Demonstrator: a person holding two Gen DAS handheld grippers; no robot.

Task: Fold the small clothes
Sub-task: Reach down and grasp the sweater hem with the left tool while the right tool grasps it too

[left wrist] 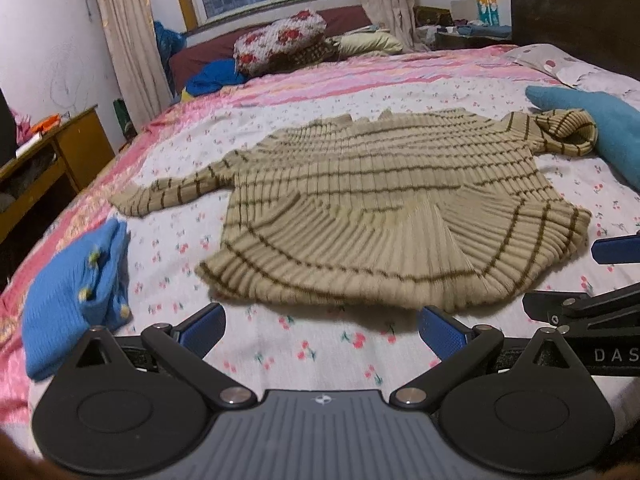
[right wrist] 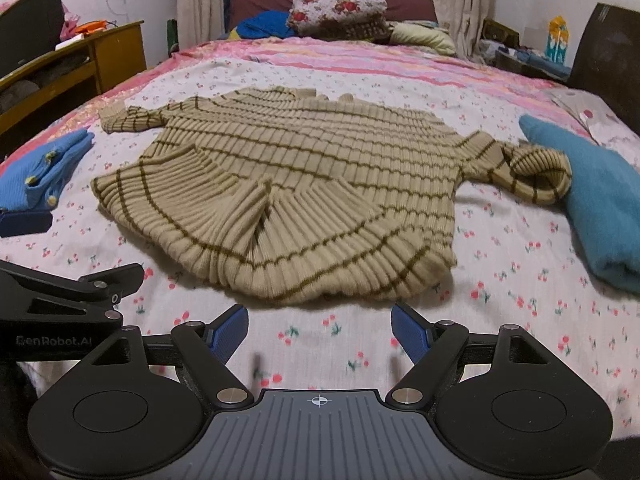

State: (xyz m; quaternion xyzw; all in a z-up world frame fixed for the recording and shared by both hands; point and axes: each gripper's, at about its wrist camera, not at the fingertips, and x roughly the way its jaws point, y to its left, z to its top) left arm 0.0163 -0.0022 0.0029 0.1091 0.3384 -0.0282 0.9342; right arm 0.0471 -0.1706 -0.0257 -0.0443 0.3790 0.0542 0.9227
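Left wrist view. Nearest the lens, the left hand-held gripper [left wrist: 322, 330] has its blue fingers [left wrist: 204, 330] spread wide, nothing between them, poised above the bed sheet [left wrist: 320, 356] just short of the sweater hem. Striped beige sweater [left wrist: 380, 208] lies flat on the bed, front side spread out, not yet folded. Hem is toward the camera, collar away toward the window. Long axis of the body runs near-to-far; the sleeve line runs across it, left to right. Left-of-frame sleeve [left wrist: 168, 194] lies straight out; the right-of-frame sleeve [left wrist: 564, 132] is bunched and curled at the cuff, touching a blue cloth [left wrist: 600, 124]. A folded blue garment [left wrist: 76, 296] sits apart at lower left. Part of the right hand-held gripper [left wrist: 616, 276] shows at the right edge.

Right wrist view. Right hand-held gripper [right wrist: 320, 330] is likewise spread and empty, just short of the hem of the sweater [right wrist: 288, 184]. Same layout: hem near, collar far. The curled sleeve [right wrist: 532, 176] rests against the blue cloth [right wrist: 600, 200]. The folded blue garment [right wrist: 44, 168] lies well left.

Judgement: the sweater is laid out and the first fold has not begun. Next move probably calls for each gripper to pinch a sleeve or side edge and bring it over the body; the curled sleeve likely needs straightening first, and the thick ribbed knit may slip unless both layers are pinched.
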